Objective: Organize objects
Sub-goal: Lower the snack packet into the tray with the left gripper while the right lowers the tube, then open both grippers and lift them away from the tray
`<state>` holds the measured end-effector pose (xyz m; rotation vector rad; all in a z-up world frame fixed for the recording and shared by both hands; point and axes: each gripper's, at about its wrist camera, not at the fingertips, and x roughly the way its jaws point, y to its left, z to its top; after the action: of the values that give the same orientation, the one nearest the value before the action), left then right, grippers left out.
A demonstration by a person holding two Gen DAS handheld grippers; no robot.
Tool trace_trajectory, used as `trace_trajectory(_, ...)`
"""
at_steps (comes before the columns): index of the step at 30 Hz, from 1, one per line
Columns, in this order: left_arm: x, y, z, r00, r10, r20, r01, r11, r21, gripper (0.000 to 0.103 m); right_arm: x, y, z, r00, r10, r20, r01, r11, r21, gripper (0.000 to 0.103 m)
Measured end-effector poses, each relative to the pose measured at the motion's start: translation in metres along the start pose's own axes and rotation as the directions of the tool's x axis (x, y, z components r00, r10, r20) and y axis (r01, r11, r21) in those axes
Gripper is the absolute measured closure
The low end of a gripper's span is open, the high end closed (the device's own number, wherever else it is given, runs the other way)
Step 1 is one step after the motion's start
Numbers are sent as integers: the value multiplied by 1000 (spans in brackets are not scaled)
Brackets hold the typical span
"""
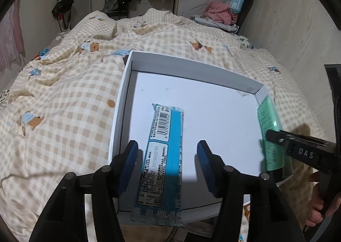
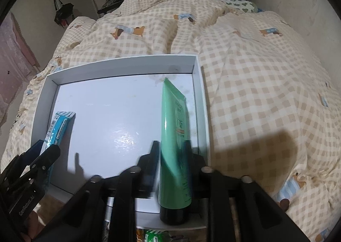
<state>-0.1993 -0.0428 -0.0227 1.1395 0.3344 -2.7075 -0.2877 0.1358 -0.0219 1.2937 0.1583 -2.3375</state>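
Readable print on one gripper and a packet

"DAS" stands in pale raised letters on the black body of the right gripper (image 1: 275, 138), seen from the left wrist view. The blue packet (image 1: 163, 156) lying between the left gripper's (image 1: 168, 165) fingers carries a barcode and a stamped date that looks like "20250422". The green tube (image 2: 174, 141) between the right gripper's fingers has lettering too blurred to read.

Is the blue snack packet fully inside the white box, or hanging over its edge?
Hanging over. The blue snack packet lies flat on the floor of the white box, but its near crimped end sticks out past the near wall.
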Motion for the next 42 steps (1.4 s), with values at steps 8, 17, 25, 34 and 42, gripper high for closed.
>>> trace_trajectory(8, -1, 1, 1, 1000, -17, 6, 17, 1000, -10, 40, -9, 4, 2, 999, 28, 46, -28, 1000, -6, 42)
trace_trajectory(17, -38, 15, 9, 992, -40, 121, 51, 995, -90, 32, -34, 0, 6, 990, 105, 92, -108, 994, 31, 42)
trace_trajectory(25, -119, 33, 14, 970, -81, 229, 112, 986, -123, 26, -116, 3, 10, 962, 237, 137, -236, 971, -25, 38)
trace_trajectory(34, -195, 23, -12, 972, -74, 224, 64, 997, 48, 24, -209, 6, -33, 999, -23, 49, 37, 950, -311, 20)
trace_trajectory(42, -232, 10, -45, 976, -118, 186, 86, 982, 171, 23, -237, 21, -100, 991, 41, 128, 18, 904, -427, 20)
